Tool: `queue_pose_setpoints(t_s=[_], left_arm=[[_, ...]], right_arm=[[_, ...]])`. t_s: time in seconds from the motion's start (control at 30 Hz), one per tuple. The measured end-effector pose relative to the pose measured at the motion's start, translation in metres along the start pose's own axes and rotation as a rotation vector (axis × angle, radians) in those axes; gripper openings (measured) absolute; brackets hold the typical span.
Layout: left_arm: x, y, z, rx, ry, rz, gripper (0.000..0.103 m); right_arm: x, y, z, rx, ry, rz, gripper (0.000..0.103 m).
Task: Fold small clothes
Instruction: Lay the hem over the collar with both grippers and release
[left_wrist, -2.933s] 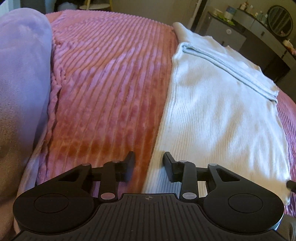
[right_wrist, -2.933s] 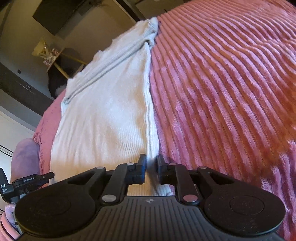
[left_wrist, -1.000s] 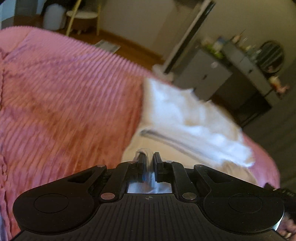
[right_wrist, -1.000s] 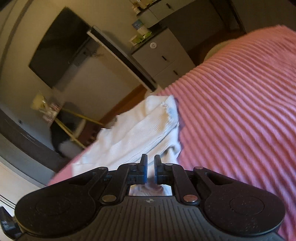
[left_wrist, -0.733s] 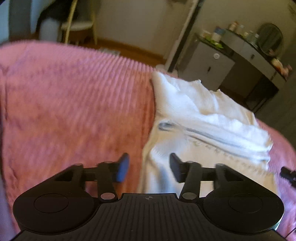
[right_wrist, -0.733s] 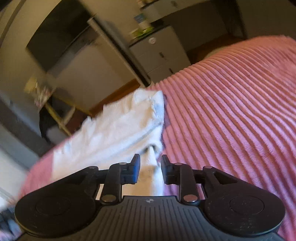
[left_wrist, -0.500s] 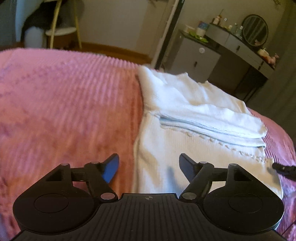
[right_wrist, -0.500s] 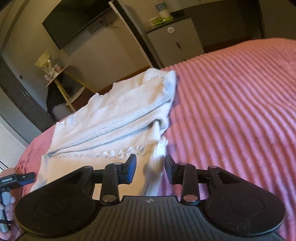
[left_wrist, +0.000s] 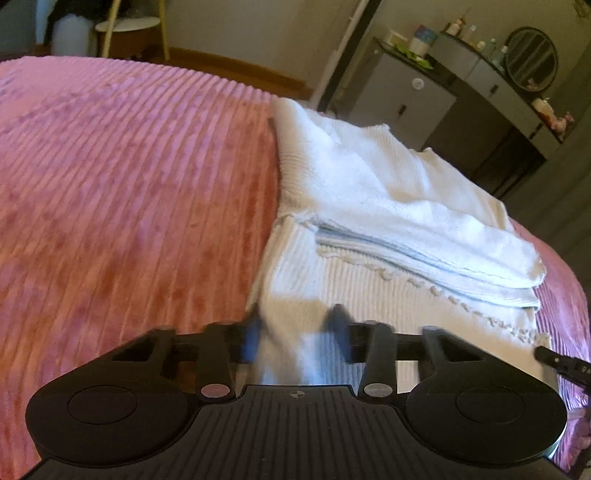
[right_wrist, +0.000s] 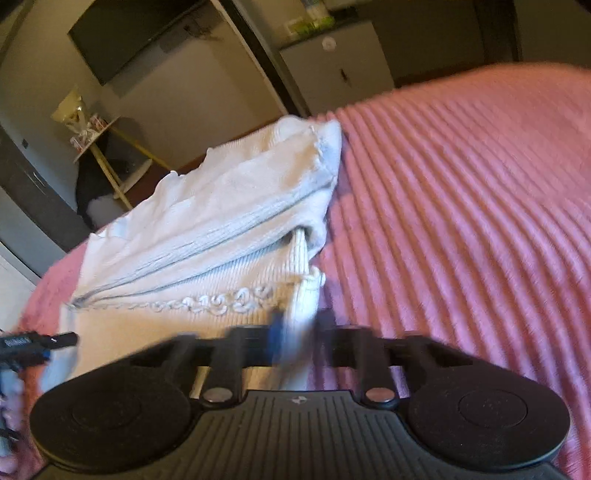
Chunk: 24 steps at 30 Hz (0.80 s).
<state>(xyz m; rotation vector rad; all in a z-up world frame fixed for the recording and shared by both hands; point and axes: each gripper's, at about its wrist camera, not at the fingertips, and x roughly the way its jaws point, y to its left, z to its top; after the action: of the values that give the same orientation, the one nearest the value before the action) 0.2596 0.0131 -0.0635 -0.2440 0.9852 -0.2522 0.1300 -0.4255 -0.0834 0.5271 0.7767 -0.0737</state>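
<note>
A white ribbed garment (left_wrist: 369, 206) is seen lying on a pink ribbed bedspread (left_wrist: 129, 192), close to the bed's far edge, beyond which a grey cabinet (left_wrist: 402, 99) and a round mirror (left_wrist: 532, 59) are visible. The garment is folded over on itself: an upper layer is laid across the far part, and a lower layer with a scalloped trim (right_wrist: 229, 304) is left exposed on the near side.

The left gripper (left_wrist: 295, 325) is held low over the garment's near left corner, with its jaws spread apart and nothing caught between them; white fabric is seen in the gap below. The right gripper (right_wrist: 297, 328) is held at the garment's near right edge, where cloth meets bedspread. Its jaws are blurred but are seen parted, with a strip of white fabric showing in the gap; whether the cloth is touched cannot be told. The tip of the other gripper is glimpsed at the outer edge of each view.
</note>
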Motion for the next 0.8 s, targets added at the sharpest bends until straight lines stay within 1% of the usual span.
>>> queue_pose_setpoints(t_s=[0.03, 0.07, 0.17, 0.27, 0.37, 0.47, 0.53, 0.57, 0.6, 0.7, 0.8], left_arm=[[-0.002, -0.002, 0.0, 0.012, 0.0, 0.004, 0.014], [-0.006, -0.004, -0.001, 0.036, -0.009, -0.006, 0.013], [-0.02, -0.015, -0.002, 0.102, -0.051, -0.004, 0.012], [-0.037, -0.022, 0.0, 0.119, -0.101, -0.002, 0.01], [-0.06, -0.031, 0.004, 0.144, -0.169, -0.018, 0.009], [-0.083, -0.043, 0.015, 0.186, -0.243, -0.025, 0.009], [-0.09, -0.048, 0.025, 0.191, -0.275, -0.013, 0.009], [-0.091, -0.049, 0.032, 0.185, -0.295, -0.019, 0.009], [-0.09, -0.049, 0.04, 0.174, -0.315, -0.018, 0.009], [-0.071, -0.05, 0.064, 0.129, -0.333, 0.002, 0.009], [-0.044, -0.053, 0.076, 0.119, -0.348, 0.035, 0.01]], right_arm=[[-0.004, 0.003, 0.0, -0.024, -0.021, 0.006, 0.006], [-0.01, 0.008, 0.001, -0.051, -0.046, 0.016, 0.006], [-0.023, 0.022, 0.008, -0.121, -0.098, 0.018, 0.006], [-0.035, 0.034, 0.021, -0.149, -0.144, 0.051, 0.006], [-0.047, 0.046, 0.034, -0.197, -0.196, 0.099, 0.006], [-0.052, 0.058, 0.046, -0.229, -0.24, 0.12, 0.006], [-0.051, 0.061, 0.055, -0.241, -0.274, 0.109, 0.006], [-0.048, 0.061, 0.06, -0.238, -0.284, 0.104, 0.006], [-0.044, 0.061, 0.066, -0.239, -0.299, 0.083, 0.006], [-0.021, 0.062, 0.084, -0.251, -0.329, 0.01, 0.006], [0.009, 0.056, 0.101, -0.225, -0.326, -0.045, 0.006]])
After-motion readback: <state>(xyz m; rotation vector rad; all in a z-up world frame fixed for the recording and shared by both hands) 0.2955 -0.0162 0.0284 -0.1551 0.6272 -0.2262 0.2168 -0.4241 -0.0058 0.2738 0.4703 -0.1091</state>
